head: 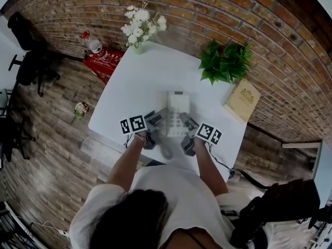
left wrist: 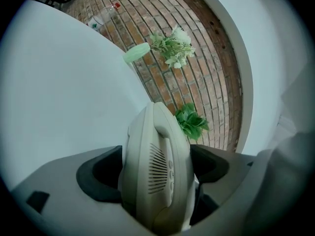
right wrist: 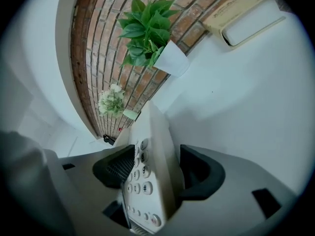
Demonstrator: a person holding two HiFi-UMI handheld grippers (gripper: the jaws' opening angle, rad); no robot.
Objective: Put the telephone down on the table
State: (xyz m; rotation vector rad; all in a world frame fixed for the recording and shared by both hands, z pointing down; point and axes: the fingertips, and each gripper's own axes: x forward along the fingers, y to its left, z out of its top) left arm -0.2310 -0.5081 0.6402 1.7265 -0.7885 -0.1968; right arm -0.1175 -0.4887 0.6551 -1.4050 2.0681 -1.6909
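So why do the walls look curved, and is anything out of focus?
Head view: the wide lens bows the brick wall into an arc, corners dark. Left gripper view: the telephone, right at the lens, looks soft. Right gripper view: even light, a faint shadow on the table.

Counts, quick pass:
- telephone (head: 176, 119): 1
- grippers: 2, the left gripper (head: 154, 120) and the right gripper (head: 188, 122)
- table (head: 150, 71): 1
- vase of white flowers (head: 141, 27): 1, at the table's 11 o'clock
- potted green plant (head: 224, 61): 1, at 1 o'clock
- book (head: 242, 100): 1, at 3 o'clock
- red item (head: 106, 61): 1, on the floor at 10 o'clock
- bottle (head: 93, 43): 1, on the red item
- small bouquet (head: 80, 109): 1, on the floor at 9 o'clock
- black chairs (head: 28, 56): at least 1 (too dark to count more)
- person (head: 171, 191): 1
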